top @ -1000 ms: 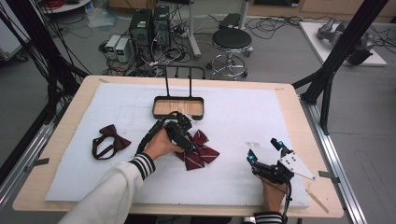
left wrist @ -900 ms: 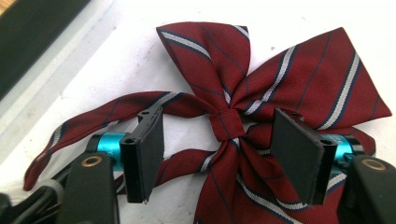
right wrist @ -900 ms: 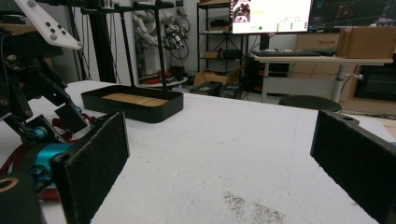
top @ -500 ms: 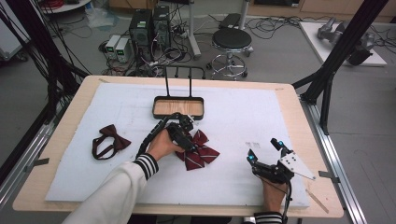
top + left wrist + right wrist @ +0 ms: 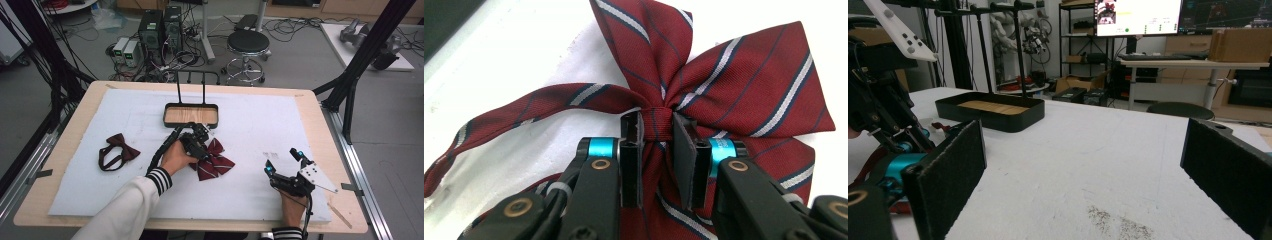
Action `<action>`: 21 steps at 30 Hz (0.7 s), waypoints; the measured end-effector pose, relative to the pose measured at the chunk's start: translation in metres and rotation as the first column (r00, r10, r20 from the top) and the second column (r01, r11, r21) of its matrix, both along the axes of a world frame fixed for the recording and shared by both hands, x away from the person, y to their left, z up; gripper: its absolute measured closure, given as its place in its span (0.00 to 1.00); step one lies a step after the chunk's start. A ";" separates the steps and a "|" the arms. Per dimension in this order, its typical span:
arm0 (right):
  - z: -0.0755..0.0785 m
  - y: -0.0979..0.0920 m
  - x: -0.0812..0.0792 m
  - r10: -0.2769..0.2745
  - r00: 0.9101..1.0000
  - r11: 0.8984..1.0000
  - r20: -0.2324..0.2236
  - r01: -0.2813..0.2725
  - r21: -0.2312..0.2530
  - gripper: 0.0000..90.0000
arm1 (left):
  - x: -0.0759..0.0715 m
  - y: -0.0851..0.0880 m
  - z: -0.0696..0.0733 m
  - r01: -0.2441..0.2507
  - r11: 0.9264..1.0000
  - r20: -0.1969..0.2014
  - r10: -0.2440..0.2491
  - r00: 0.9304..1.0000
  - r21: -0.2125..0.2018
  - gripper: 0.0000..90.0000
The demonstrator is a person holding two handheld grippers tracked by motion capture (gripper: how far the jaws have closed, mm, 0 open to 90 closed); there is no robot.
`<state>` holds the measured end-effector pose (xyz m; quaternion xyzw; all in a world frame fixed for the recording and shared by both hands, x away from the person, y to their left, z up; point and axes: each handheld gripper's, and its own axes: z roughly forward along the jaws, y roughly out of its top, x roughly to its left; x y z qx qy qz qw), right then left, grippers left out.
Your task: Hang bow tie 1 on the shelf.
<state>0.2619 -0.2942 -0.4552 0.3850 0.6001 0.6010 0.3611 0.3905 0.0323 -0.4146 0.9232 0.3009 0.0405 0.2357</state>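
Left gripper (image 5: 656,145) closing on striped bow tie (image 5: 724,85) knot, fingers touching

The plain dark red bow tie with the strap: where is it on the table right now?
In the high view, the plain dark red bow tie lies on the white mat's left side, apart from the striped red bow tie that the left gripper works on.

Grey floor with a black stool (image 5: 248,44), computer towers (image 5: 161,25) and cables.
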 end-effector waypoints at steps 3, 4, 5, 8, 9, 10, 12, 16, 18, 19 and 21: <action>0.000 0.000 0.000 0.000 1.000 1.000 0.000 0.000 0.000 0.04 | -0.001 0.003 0.002 0.000 1.000 0.017 0.000 1.000 -0.018 0.83; 0.000 0.000 0.000 0.000 1.000 1.000 0.001 0.000 -0.001 0.04 | -0.001 0.003 0.002 0.000 1.000 0.017 0.000 1.000 -0.018 0.83; 0.000 0.000 0.000 0.000 1.000 1.000 -0.001 0.000 0.000 0.04 | -0.001 0.004 0.003 0.002 1.000 0.027 -0.001 1.000 -0.030 0.83; 0.000 0.000 0.000 -0.001 1.000 1.000 -0.005 0.001 0.003 0.04 | -0.002 0.006 0.006 0.002 0.999 0.038 0.000 0.999 -0.040 0.83; 0.000 0.000 0.000 0.000 1.000 1.000 -0.004 0.000 0.003 0.04 | -0.003 0.006 0.006 -0.002 0.999 0.038 0.004 0.999 -0.046 0.83; 0.000 0.000 0.000 0.000 1.000 1.000 -0.003 0.000 0.002 0.04 | -0.003 0.007 0.007 0.000 0.999 0.045 0.002 0.999 -0.048 0.83; 0.000 0.000 0.000 0.000 1.000 1.000 0.001 0.000 -0.001 0.04 | -0.003 0.007 0.008 0.004 0.999 0.051 -0.002 0.999 -0.047 0.83; 0.000 0.000 0.000 0.000 1.000 1.000 0.001 0.000 -0.001 0.04 | -0.005 0.011 0.012 0.003 0.996 0.084 0.004 0.996 -0.084 0.83; 0.000 0.000 0.000 0.000 1.000 1.000 0.001 0.000 -0.001 0.04 | -0.006 0.017 0.016 0.007 0.994 0.114 0.006 0.993 -0.111 0.83; 0.000 0.000 0.000 0.000 1.000 1.000 0.001 0.000 -0.001 0.04 | -0.007 0.019 0.017 0.006 0.993 0.129 0.009 0.992 -0.119 0.83; 0.000 0.000 0.000 0.000 1.000 1.000 0.002 0.000 0.000 0.04 | -0.008 0.024 0.021 0.001 0.991 0.160 0.021 0.987 -0.135 0.83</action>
